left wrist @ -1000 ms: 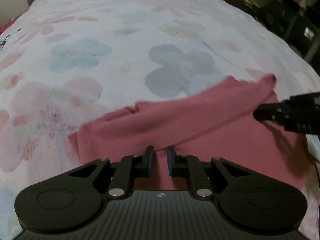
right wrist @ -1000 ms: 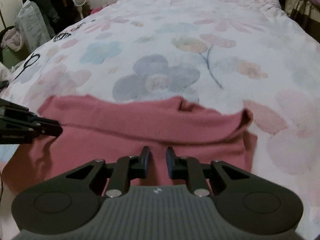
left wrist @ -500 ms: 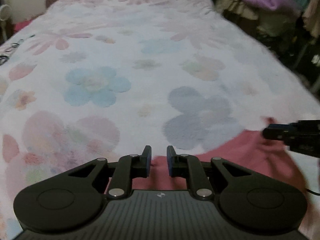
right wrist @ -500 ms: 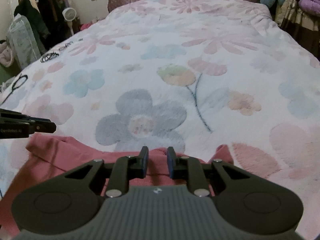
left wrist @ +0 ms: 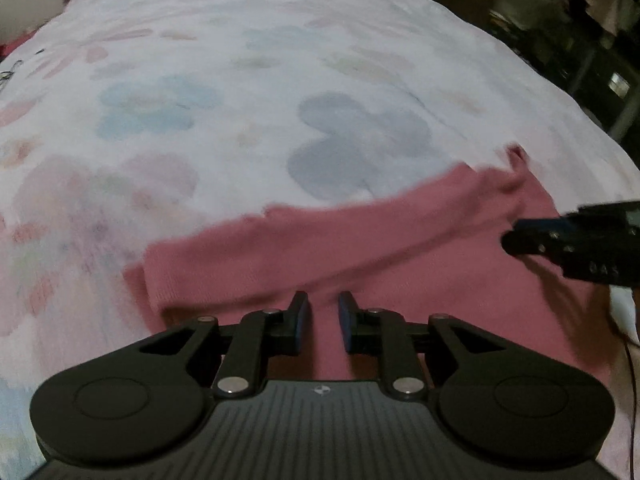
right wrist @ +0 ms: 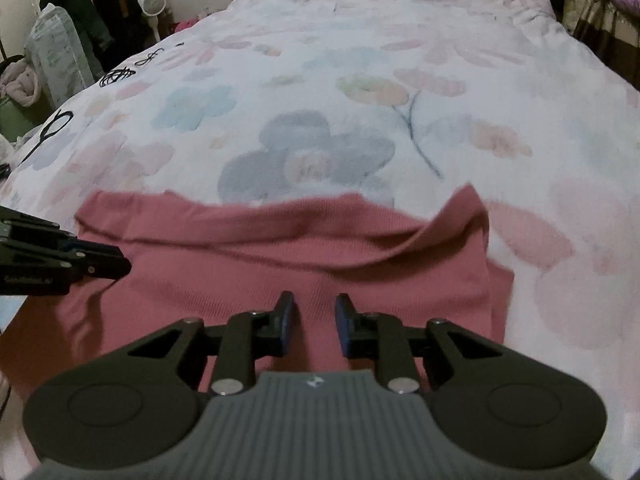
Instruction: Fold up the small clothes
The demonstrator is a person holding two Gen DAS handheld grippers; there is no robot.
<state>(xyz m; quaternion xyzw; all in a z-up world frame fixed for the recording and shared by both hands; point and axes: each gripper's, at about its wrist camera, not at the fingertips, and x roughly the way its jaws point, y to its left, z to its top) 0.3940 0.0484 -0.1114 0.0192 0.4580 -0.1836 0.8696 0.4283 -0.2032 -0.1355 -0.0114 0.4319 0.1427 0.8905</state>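
Two grippers, left (left wrist: 323, 307) and right (right wrist: 314, 307), jaws apart, above pink garment (right wrist: 280, 256).

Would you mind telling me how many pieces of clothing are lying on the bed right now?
1. A single pink garment lies on the near part of the flowered bedspread, under the left gripper and the right gripper. Anything beneath it would be hidden.

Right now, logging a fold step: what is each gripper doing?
Left gripper: open, empty, over the pink garment.
Right gripper: open, empty, over it too.
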